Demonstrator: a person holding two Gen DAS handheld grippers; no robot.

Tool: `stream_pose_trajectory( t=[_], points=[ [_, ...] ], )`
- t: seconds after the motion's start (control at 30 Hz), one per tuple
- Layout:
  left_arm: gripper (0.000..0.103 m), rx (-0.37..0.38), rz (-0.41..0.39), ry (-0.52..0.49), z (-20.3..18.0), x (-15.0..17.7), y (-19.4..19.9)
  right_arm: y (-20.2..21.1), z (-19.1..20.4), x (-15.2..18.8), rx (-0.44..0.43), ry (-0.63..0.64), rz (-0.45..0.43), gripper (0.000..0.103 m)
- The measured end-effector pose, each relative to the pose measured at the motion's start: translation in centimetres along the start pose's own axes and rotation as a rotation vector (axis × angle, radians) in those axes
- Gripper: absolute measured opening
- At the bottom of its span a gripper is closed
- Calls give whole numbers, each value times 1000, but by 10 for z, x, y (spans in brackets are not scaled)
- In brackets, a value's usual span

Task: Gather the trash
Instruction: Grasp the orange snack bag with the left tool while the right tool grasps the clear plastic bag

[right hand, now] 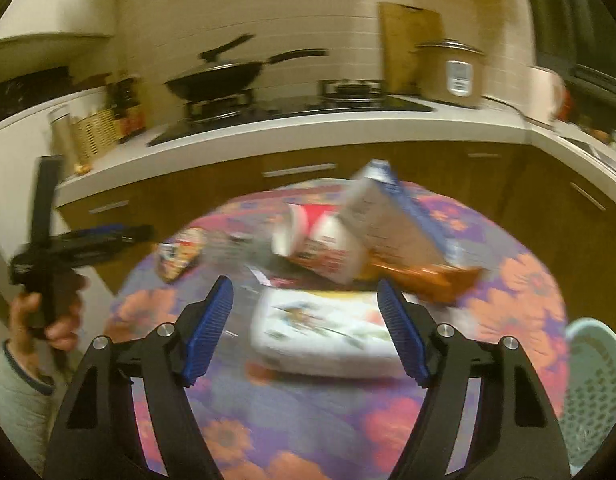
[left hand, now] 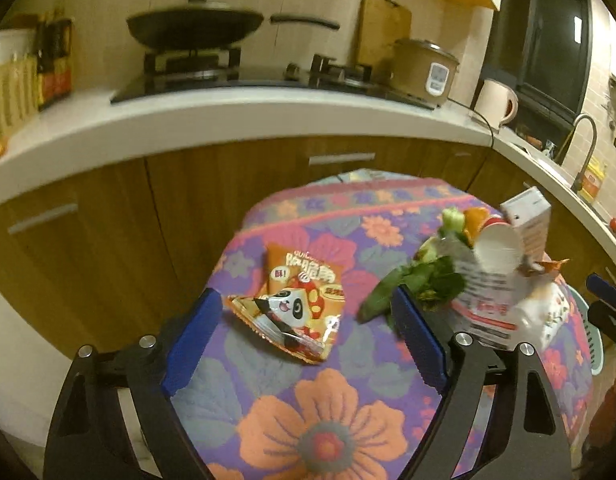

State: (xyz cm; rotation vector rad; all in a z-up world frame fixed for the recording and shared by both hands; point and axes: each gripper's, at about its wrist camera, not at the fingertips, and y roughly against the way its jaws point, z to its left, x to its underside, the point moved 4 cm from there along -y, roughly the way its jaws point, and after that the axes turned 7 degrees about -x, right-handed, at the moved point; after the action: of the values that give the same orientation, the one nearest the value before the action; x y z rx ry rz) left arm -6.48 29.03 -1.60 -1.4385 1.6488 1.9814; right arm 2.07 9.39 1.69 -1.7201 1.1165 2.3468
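Trash on floral tablecloth (left hand: 328,412): panda snack packet (left hand: 296,304) lies flat between left gripper (left hand: 308,328) fingertips, nearer left finger, untouched; jaws spread, holding nothing. White tissue pack (right hand: 324,332) sits between right gripper (right hand: 306,312) fingers, pads apart from it, jaws released. Paper cup (right hand: 316,236), carton (right hand: 388,216), greens (left hand: 420,280) heaped beyond.

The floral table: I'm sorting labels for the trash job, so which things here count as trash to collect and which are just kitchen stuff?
Trash on the floral table:
- panda snack wrapper
- leafy vegetable scraps
- paper cup
- carton
- white plastic packet
- orange wrapper

Likely the bin: mint perforated basket.

Just lying about:
- wok
- rice cooker
- kettle
- cutting board
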Motion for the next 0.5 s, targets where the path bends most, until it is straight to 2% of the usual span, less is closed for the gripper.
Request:
stream_pose_trajectory(
  t=[0.17,0.27,0.37,0.4,0.5],
  points=[
    [81,44,104,56,11,1,-40,-39,27,-6,16,51,37,70],
    [62,8,177,26,6,8,-62,-57,29,-6,25,44,65,70],
    [53,-1,189,5,-1,14,-70,-69,30,-7,24,45,76,70],
    [42,-4,192,2,-1,16,-71,-72,31,-7,26,48,80,70],
    [34,-12,185,-13,-6,18,-71,-80,32,-6,27,50,106,56]
  ],
)
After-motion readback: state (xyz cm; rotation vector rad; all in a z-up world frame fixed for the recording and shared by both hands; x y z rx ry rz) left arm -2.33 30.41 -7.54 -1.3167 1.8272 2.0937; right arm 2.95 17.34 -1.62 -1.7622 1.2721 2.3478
